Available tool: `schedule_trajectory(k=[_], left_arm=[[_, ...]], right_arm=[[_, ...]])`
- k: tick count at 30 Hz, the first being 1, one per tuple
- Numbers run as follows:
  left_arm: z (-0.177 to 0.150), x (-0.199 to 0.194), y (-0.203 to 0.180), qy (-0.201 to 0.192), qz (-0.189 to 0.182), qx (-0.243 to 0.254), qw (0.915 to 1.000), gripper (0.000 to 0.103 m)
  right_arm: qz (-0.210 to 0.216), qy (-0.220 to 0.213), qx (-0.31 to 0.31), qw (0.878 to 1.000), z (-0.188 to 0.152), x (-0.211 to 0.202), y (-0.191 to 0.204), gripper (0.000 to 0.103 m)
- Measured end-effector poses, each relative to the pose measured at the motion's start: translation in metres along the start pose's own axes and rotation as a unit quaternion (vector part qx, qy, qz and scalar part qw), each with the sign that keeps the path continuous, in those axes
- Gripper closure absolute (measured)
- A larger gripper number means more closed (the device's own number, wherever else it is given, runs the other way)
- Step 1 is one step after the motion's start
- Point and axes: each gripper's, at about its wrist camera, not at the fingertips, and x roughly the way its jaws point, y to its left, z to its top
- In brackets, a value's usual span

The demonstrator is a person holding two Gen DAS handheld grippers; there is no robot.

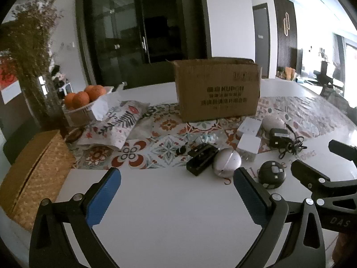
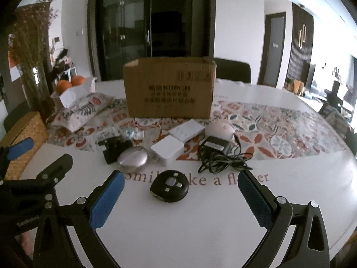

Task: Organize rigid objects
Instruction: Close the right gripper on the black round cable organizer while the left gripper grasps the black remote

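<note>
Both grippers, left [image 1: 176, 192] & right [image 2: 180, 196], hovering spread, empty; right lining up on black round device [image 2: 169, 185]—next: descend, pinch, carry to cardboard box [image 2: 169, 89].

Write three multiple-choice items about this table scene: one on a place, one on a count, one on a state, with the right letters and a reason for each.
1. Where does the round black device lie?
A. inside the cardboard box
B. on the bare white table, in front of the right gripper
C. in the bowl of oranges

2. How many white boxes lie near the charger?
A. two
B. four
C. none

3. What is the state of the right gripper?
A. shut on the charger
B. shut on the round black device
C. open, holding nothing

Answers:
1 B: the device sits on the white table between the gripper's blue pads, untouched.
2 A: one white box lies nearer and a second white box behind it, both left of the black charger.
3 C: the pads stand wide apart with only table between them.
</note>
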Motion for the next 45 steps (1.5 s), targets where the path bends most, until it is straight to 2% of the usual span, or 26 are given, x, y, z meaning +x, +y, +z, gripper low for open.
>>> schedule_trajectory(k=[2,14,21,24,31,34,39,45], left_arm=[[0.002,0.008,0.003,0.007,-0.011,0.004,0.9999,0.005],[0.006,0.053,0.01,0.033,-0.056,0.071,0.9953,0.008],[0.012,0.074,0.012,0.028,-0.089,0.115,0.989,0.008],[0.015,0.085,0.008,0.037,-0.099,0.141,0.9843,0.015],[0.012,0.112,0.002,0.069,-0.12,0.169,0.9759,0.024],[0.011,0.122,0.0,0.081,-0.13,0.175,0.9726,0.031],[0.011,0.131,-0.006,0.081,-0.134,0.187,0.97,0.035],[0.014,0.138,-0.014,0.077,-0.143,0.198,0.9668,0.045]], right_arm=[[0.001,0.014,0.005,1.0,0.0,0.009,0.002,0.0],[-0.019,0.07,0.024,0.997,-0.004,0.049,0.02,0.003],[-0.053,0.072,0.063,0.994,-0.004,0.054,0.026,0.004],[-0.061,0.063,0.063,0.994,-0.002,0.058,0.029,0.004],[-0.063,0.09,0.081,0.991,-0.005,0.079,0.026,0.008],[-0.066,0.096,0.08,0.99,-0.006,0.085,0.026,0.01],[-0.073,0.102,0.078,0.989,-0.006,0.091,0.025,0.013],[-0.068,0.116,0.092,0.987,-0.008,0.098,0.018,0.017]])
